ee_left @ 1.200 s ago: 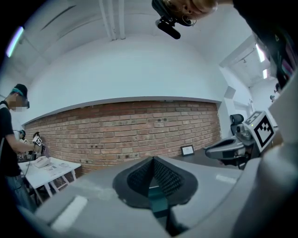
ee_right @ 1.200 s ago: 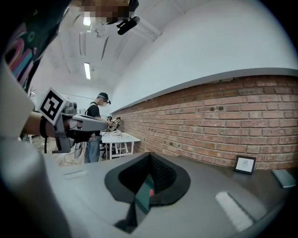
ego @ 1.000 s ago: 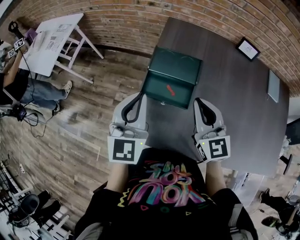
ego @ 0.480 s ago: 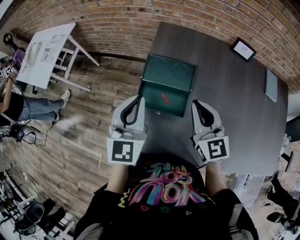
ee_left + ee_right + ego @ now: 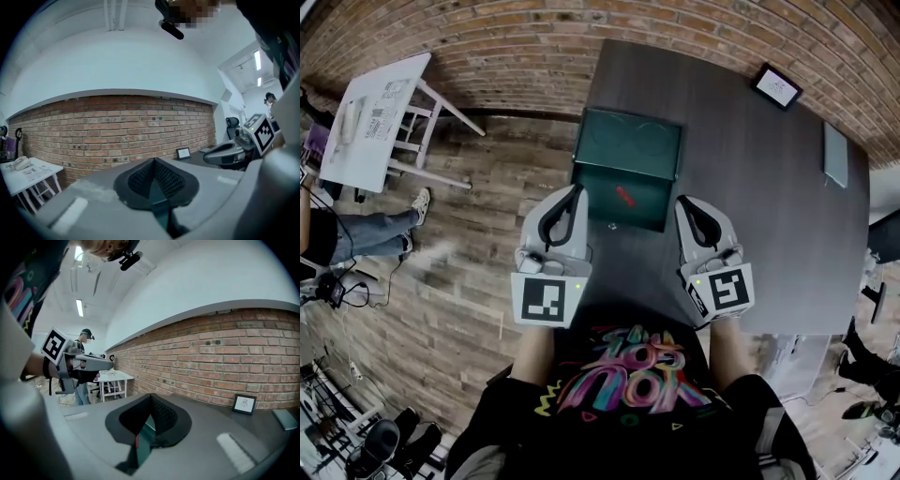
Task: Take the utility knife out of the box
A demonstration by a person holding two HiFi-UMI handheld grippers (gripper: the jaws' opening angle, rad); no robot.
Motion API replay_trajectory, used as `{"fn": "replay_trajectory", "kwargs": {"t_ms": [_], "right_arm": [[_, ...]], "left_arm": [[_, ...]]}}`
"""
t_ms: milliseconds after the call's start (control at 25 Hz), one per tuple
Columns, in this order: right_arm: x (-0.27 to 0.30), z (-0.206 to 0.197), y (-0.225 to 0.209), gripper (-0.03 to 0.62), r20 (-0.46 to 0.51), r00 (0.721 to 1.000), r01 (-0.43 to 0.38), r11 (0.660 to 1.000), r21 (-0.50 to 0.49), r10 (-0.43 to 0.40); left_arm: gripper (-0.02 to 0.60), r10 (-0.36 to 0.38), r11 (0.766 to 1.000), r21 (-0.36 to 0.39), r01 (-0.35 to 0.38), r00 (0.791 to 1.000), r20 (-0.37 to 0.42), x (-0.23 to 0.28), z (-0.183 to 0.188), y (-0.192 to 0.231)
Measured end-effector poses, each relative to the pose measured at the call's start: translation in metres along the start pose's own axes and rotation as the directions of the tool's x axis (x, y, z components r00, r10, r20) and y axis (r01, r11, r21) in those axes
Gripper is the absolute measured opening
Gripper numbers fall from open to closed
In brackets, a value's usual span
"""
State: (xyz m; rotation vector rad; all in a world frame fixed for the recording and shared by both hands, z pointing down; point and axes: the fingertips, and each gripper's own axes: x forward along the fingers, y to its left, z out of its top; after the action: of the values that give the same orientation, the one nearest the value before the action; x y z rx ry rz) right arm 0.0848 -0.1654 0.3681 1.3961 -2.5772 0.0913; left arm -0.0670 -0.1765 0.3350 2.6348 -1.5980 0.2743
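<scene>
The task has barely begun: the red utility knife (image 5: pixel 625 196) lies alone inside the open green box (image 5: pixel 649 204), which sits at the left edge of the dark table (image 5: pixel 759 197) with its lid open on the far side. The left gripper (image 5: pixel 577 191) and right gripper (image 5: pixel 682 202) hover just near of the box, one at each side, both with jaws pressed together on nothing. As I judge it, the reach, the grasp and the lift-out are all left to do.

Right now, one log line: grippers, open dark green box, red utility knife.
left gripper: shut, empty | right gripper: shut, empty | dark green box: open, on grey table | red utility knife: inside box
</scene>
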Motion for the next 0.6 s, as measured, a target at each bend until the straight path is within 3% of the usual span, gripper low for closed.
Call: {"fn": "replay_trajectory", "kwargs": {"t_ms": [240,600], "right_arm": [[0.016,-0.007,0.009,0.000,-0.042,0.998,-0.051,0.999,0.010,0.051],[0.038,-0.029,0.032,0.083,-0.129,0.977,-0.168,0.986,0.007,0.168]], "left_arm": [[0.002,-0.019,1.000,-0.021,0.018,1.000,-0.006,0.006,-0.003,0.005],[0.002,-0.028,0.998,-0.049,0.027,0.999,-0.017,0.012,-0.020,0.009]]}}
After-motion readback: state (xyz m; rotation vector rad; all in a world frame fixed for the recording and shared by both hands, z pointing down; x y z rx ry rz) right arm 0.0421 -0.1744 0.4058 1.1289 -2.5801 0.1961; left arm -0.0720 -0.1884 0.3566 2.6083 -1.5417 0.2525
